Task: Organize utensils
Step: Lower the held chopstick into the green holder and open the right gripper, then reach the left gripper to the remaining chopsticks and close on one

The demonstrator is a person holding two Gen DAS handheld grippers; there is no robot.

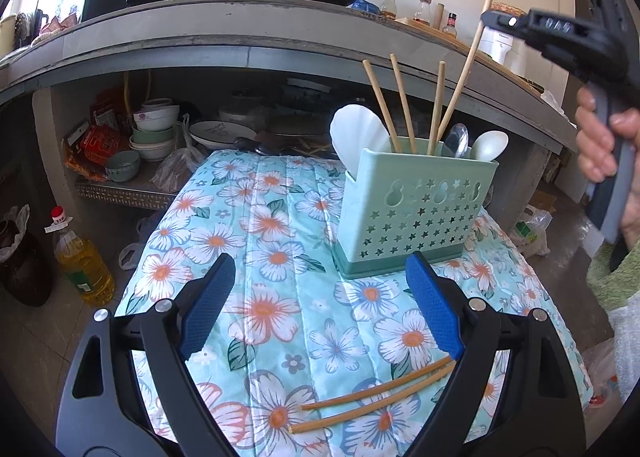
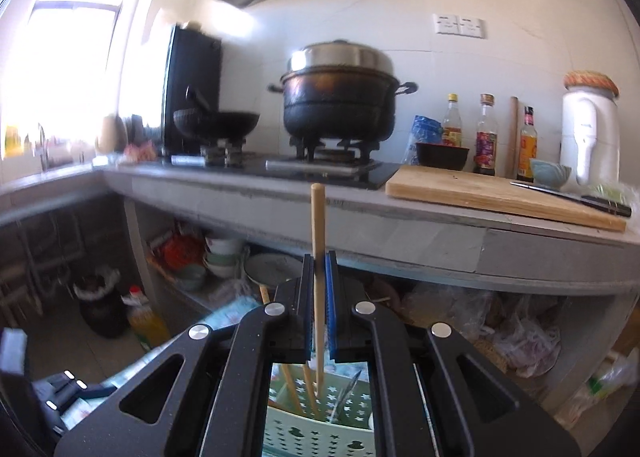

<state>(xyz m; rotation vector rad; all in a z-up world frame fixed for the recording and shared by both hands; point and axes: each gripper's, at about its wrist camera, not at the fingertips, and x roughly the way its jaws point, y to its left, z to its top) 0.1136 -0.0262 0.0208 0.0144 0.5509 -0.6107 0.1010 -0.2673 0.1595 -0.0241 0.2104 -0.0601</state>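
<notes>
Chopstick clamped upright between right claw pads, its lower tip hanging directly below the claw, just inside the top of the holder. Holder already carries several chopsticks and spoons. Step in hand, by my reading: dropping this stick into the holder. Next move calls for lowering a little, then parting the pads so it slides in without tipping. Left claw spread apart, holding nothing; two loose chopsticks lie on the floral cloth just behind and below its right finger, likely next.
</notes>
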